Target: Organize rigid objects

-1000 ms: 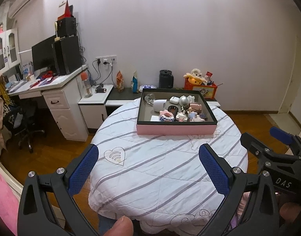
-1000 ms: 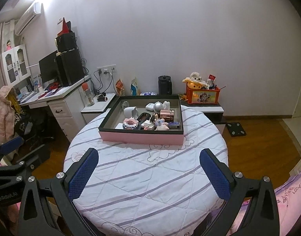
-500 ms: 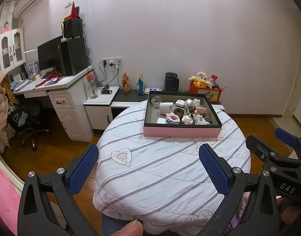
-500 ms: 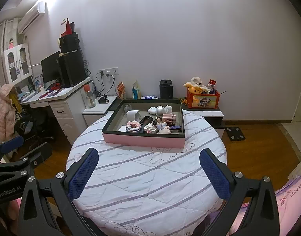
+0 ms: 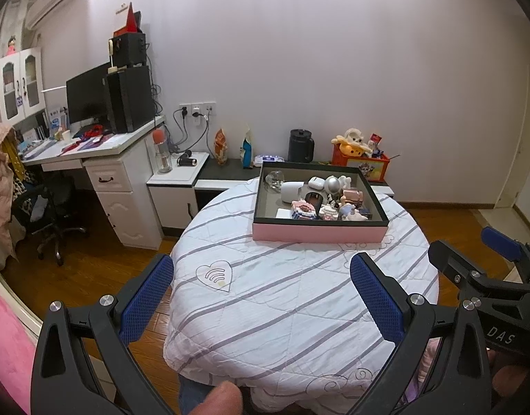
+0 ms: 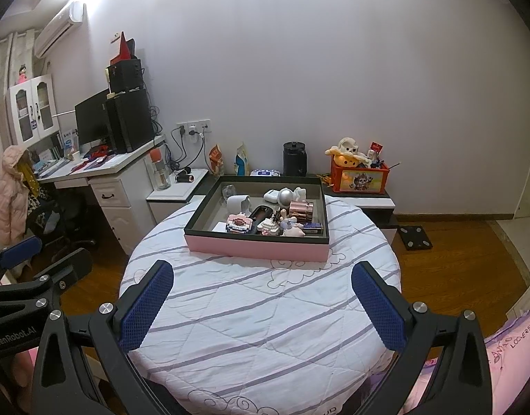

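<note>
A pink box with a dark rim (image 5: 318,233) (image 6: 254,248) sits at the far side of a round table with a white striped cloth (image 5: 299,297) (image 6: 261,311). It holds several small objects: a white mug (image 5: 291,192), a silver ball (image 5: 331,184), a copper tin (image 6: 300,210), a pink block toy (image 6: 238,223), small figurines. My left gripper (image 5: 261,297) is open and empty above the table's near edge. My right gripper (image 6: 261,301) is open and empty, also at the near edge. Each gripper shows in the other's view.
A white desk (image 6: 102,169) with monitor and black speakers stands at the left, with an office chair (image 5: 54,207) below. Low cabinets along the wall carry a black kettle (image 6: 294,159) and an orange toy box (image 6: 360,176). A black scale (image 6: 413,237) lies on the wooden floor.
Both grippers have drawn back from the table and risen a little; the box looks smaller and farther. Both stay open and empty.
</note>
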A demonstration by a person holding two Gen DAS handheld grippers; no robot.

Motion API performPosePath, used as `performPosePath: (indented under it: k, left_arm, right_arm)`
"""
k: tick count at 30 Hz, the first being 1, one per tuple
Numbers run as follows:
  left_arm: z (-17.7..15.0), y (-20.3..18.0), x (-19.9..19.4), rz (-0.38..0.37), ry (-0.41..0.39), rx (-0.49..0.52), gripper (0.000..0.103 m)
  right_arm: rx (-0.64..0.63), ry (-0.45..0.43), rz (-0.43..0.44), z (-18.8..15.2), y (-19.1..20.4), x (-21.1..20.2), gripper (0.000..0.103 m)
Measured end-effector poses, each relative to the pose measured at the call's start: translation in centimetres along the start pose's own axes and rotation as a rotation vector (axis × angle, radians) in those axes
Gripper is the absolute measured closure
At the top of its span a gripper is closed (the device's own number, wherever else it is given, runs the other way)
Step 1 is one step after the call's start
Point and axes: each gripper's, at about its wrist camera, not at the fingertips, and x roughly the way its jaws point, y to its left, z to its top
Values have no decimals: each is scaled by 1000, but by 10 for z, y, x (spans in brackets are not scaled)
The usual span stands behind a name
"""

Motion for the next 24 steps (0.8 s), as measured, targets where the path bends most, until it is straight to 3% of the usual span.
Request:
performPosePath:
  k: [24]
  left_arm:
    - [2, -3, 5, -14, 9, -13, 0]
  right_arm:
    - [-3, 5, -14, 3, -3, 2, 0]
